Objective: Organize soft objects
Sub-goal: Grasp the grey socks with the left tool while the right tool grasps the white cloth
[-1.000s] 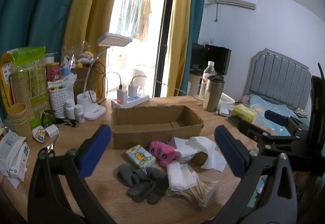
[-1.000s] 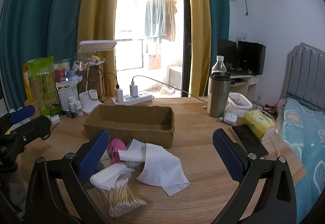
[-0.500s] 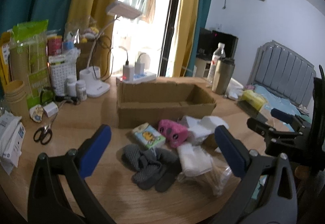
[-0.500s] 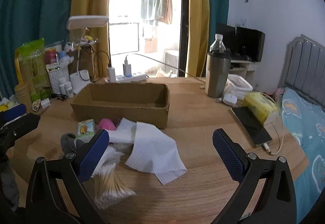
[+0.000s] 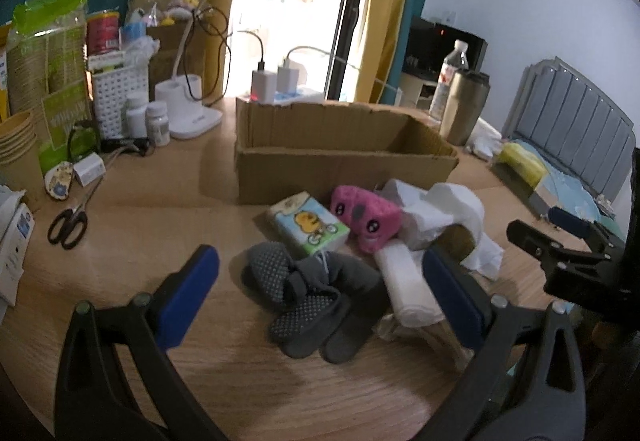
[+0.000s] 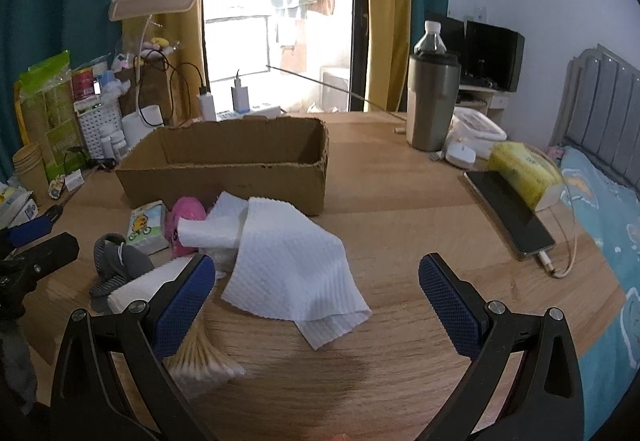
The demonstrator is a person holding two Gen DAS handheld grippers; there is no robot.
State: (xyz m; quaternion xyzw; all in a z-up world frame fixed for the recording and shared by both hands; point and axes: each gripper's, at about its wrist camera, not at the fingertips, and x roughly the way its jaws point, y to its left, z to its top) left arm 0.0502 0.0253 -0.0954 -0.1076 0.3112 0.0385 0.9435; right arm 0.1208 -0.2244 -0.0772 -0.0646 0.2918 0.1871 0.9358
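Observation:
A pile of soft things lies in front of an open cardboard box [image 5: 344, 165] [image 6: 224, 177]. It holds grey socks [image 5: 308, 297] [image 6: 116, 261], a tissue pack with a duck print [image 5: 308, 225] [image 6: 146, 227], a pink plush toy [image 5: 366, 217] [image 6: 186, 221], a folded white cloth [image 5: 408, 289] and a white paper towel [image 6: 292, 265] [image 5: 452, 209]. A bundle of cotton swabs [image 6: 204, 357] lies at the front. My left gripper [image 5: 320, 293] is open just above the socks. Over the paper towel's near edge, my right gripper [image 6: 312, 301] is open and holds nothing.
Scissors [image 5: 68, 225], pill bottles [image 5: 156, 121], a desk lamp [image 5: 192, 113] and paper cups [image 5: 16, 145] crowd the left side. A steel tumbler [image 6: 432, 101], a phone [image 6: 508, 217] and a yellow tissue pack [image 6: 524, 169] sit right, near a bed [image 6: 600, 209].
Both grippers have moved forward and down toward the pile; the socks and paper towel now sit closer between the fingers. Nothing on the table has shifted.

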